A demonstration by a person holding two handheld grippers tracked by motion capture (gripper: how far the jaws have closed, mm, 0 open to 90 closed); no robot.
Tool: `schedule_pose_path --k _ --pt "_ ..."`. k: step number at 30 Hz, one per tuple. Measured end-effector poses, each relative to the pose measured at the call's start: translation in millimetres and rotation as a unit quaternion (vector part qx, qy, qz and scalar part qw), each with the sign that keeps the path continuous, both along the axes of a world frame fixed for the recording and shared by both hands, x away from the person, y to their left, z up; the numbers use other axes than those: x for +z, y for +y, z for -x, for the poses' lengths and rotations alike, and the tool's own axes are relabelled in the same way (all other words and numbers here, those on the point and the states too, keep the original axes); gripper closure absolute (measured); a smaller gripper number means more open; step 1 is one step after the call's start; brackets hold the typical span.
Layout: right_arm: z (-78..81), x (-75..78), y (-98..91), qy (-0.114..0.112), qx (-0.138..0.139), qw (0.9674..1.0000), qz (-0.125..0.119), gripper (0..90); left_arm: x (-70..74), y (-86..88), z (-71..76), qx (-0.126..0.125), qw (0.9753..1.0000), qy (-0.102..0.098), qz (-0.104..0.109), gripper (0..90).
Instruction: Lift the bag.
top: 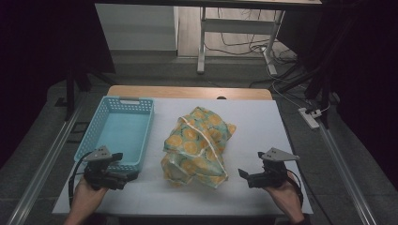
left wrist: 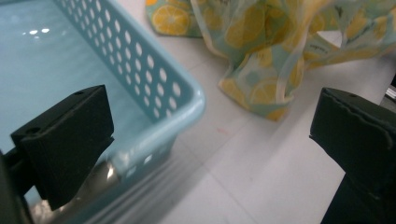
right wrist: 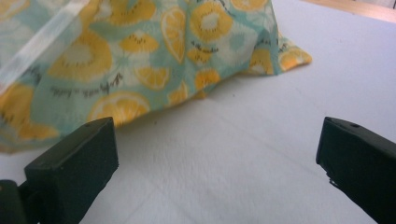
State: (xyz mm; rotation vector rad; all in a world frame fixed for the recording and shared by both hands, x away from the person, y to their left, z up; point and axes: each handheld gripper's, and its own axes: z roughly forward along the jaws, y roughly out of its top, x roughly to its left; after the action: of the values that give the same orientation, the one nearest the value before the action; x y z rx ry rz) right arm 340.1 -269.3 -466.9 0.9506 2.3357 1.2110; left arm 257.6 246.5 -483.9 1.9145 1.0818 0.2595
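I work in a lab or test room. My bench [top: 263, 140] has a white top and metal rails [top: 349, 178] along both sides. On the far floor lie loose cables [top: 244, 47], a power strip [top: 309, 117] and a desk frame [top: 202, 42].

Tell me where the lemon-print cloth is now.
In the high view the cloth lies crumpled on the middle of the white table, just right of the blue basket, between the two tongs.
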Motion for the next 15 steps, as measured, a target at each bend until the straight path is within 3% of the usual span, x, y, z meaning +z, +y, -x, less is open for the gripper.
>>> schedule_pose_path --k 4,6,10,15 --pt "10.7 -3.3 -8.4 -0.003 -0.009 0.9999 0.005 0.0 -4.7 8.1 16.2 0.012 0.9998 -0.009 0.016 0.0" --pt "15.4 -5.9 -12.2 -0.004 -0.013 0.9998 0.012 0.0 -6.6 10.8 21.7 0.014 0.9998 -0.004 0.016 0.0" --pt "23.4 -13.2 -20.2 -0.003 -0.023 0.9992 0.031 0.0 -16.6 15.8 32.5 0.023 0.9997 0.010 0.009 0.0" --pt "31.4 -22.9 -31.3 0.013 -0.038 0.9984 0.040 0.0 -29.2 20.7 40.1 0.037 0.9988 0.027 -0.017 0.0"
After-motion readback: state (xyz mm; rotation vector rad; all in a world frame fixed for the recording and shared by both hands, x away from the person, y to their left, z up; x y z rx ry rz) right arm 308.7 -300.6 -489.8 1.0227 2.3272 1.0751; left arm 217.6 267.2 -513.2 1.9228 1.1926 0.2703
